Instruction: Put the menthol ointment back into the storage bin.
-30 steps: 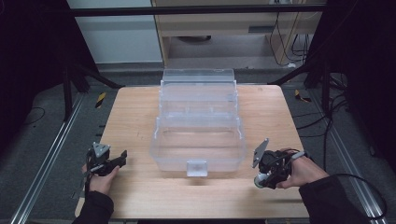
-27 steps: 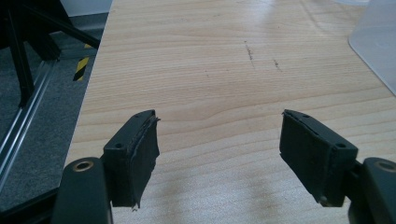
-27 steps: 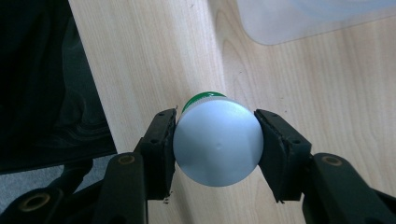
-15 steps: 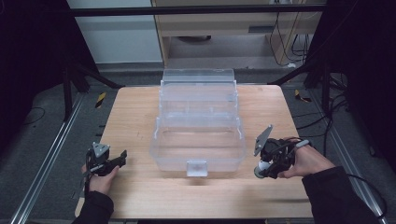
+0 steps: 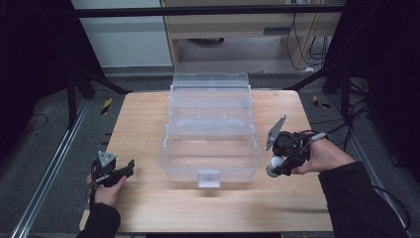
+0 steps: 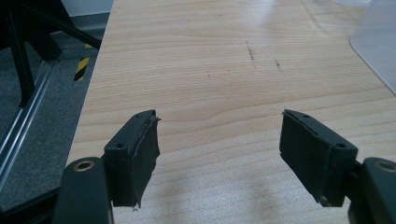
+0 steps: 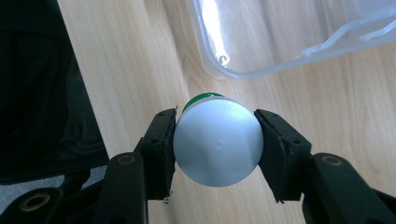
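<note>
The right tool (image 5: pixel 275 166) clamps a white, green-banded bottle (image 7: pixel 217 140) just beside the clear tiered organizer box (image 5: pixel 210 148), so it should clear the wall before lowering, while the left tool (image 6: pixel 219 154) rests released on the counter (image 6: pixel 224 70).

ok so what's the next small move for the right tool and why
Probably carry it sideways over the clear organizer box and lower it in. The right tool is shut on a white-capped green container, held off the table just beside the box's near right corner, and the box stands open.
</note>
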Motion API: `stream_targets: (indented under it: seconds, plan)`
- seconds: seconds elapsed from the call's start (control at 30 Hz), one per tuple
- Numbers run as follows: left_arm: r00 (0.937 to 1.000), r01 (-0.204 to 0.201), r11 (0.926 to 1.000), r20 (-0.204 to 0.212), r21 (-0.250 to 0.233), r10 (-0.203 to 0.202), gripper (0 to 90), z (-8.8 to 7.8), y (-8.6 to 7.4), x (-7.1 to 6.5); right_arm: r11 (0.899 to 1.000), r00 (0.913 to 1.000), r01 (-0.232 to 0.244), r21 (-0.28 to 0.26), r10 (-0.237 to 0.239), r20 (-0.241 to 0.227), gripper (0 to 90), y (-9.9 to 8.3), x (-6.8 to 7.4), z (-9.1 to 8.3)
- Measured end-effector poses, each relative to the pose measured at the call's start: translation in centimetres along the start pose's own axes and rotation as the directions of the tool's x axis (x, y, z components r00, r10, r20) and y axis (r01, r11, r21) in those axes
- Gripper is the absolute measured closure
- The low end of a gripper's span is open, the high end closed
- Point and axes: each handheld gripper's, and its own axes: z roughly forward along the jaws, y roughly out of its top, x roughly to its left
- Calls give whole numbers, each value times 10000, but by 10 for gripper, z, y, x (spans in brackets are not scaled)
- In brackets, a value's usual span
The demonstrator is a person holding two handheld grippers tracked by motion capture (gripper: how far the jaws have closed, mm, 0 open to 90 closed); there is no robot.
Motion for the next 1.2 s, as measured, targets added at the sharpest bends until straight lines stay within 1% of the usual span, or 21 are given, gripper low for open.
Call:
stream_targets:
  seconds: [0.13, 0.3, 0.33, 0.63, 0.8, 0.83, 1.0, 1.2]
  plan:
    - [10000, 14, 10000, 6, -15, -14, 277, 0, 0, 0, 10000, 10000, 55, -31, -55, -6, 503, 10, -5, -4]
    - [10000, 13, 10000, 11, -24, -13, 277, 0, 0, 0, 9998, 9998, 182, -84, -182, 10, 503, 21, -13, -4]
    - [10000, 11, 10000, 14, -28, -11, 277, 0, 0, 1, 9999, 9999, 125, -78, -125, -2, 503, 23, -13, -4]
    - [10000, 2, 10000, 13, -23, -2, 278, 0, 0, 1, 9997, 9997, 239, -110, -240, -85, 503, 40, -24, 2]
    - [10000, 7, 10000, -21, -30, -7, 279, 0, 0, 1, 9990, 9991, 405, -193, -407, -139, 503, 49, -29, 8]
    - [10000, 8, 10000, -22, -37, -8, 279, 0, 0, 1, 9993, 9993, 339, -177, -342, -151, 503, 51, -30, 9]
    - [10000, 20, 10000, -12, -56, -21, 279, 0, 0, 2, 9989, 9992, 368, -287, -373, -146, 503, 58, -35, 18]
    - [10000, 31, 10000, -11, -74, -31, 279, 0, 0, 2, 9991, 9993, 355, -250, -357, -95, 503, 65, -38, 31]
